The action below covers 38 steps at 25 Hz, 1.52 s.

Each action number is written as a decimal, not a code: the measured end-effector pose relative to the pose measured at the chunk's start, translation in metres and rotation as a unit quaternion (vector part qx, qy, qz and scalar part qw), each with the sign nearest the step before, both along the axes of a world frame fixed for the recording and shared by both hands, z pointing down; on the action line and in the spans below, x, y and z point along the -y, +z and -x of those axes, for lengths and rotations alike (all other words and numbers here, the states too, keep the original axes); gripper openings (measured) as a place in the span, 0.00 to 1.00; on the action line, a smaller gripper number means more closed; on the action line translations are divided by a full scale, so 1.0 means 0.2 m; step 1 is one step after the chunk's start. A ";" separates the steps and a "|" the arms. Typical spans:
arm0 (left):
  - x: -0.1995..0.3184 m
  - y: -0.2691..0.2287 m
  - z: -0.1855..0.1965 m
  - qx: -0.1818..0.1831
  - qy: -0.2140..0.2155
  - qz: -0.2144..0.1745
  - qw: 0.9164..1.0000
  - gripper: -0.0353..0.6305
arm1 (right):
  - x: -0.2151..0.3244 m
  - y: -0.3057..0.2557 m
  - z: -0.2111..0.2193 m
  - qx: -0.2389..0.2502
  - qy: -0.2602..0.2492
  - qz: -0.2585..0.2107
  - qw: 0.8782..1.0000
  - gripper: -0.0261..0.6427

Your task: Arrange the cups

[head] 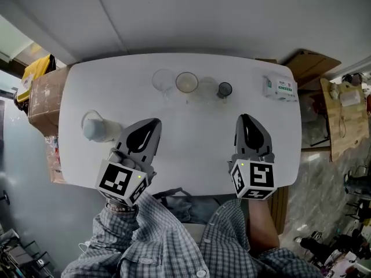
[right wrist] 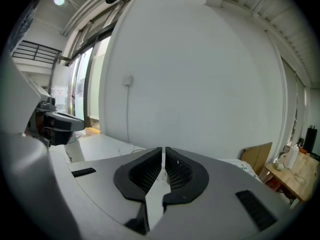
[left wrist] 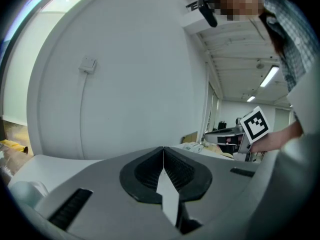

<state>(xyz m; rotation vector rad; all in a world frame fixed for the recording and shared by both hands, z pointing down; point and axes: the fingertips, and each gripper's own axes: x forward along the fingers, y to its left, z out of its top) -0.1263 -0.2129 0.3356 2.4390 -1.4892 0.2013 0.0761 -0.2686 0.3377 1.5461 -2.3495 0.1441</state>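
Cups (head: 186, 82) stood in a row at the far side of the worktop (head: 191, 149); nearer, the left hand-held gripper (head: 151, 124) and the right hand-held gripper (head: 247, 119) had their jaws pressed together, gripping nothing.

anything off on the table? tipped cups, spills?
No spill or damage shows. One oddity: the white cup sits alone near the left edge of the table, apart from the row of cups along the far side. It may lie on its side; the head view cannot settle that.
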 end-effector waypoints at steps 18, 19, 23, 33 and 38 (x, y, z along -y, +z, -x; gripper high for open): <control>-0.06 -0.16 -0.06 -0.020 0.001 -0.039 0.999 0.07 | -0.08 -0.20 0.16 0.010 -0.062 -0.044 0.997 0.09; -0.06 -0.16 -0.05 -0.021 0.000 -0.039 0.999 0.07 | -0.09 -0.21 0.17 0.010 -0.063 -0.044 0.997 0.09; -0.05 -0.16 -0.04 -0.020 -0.002 -0.040 0.999 0.07 | -0.09 -0.21 0.19 0.006 -0.069 -0.047 0.996 0.09; -0.03 -0.17 -0.05 -0.019 0.000 -0.046 0.999 0.07 | -0.09 -0.20 0.20 0.013 -0.071 -0.041 0.997 0.09; -0.03 -0.17 -0.05 -0.021 0.007 -0.047 0.999 0.07 | -0.09 -0.21 0.19 0.019 -0.065 -0.039 0.997 0.09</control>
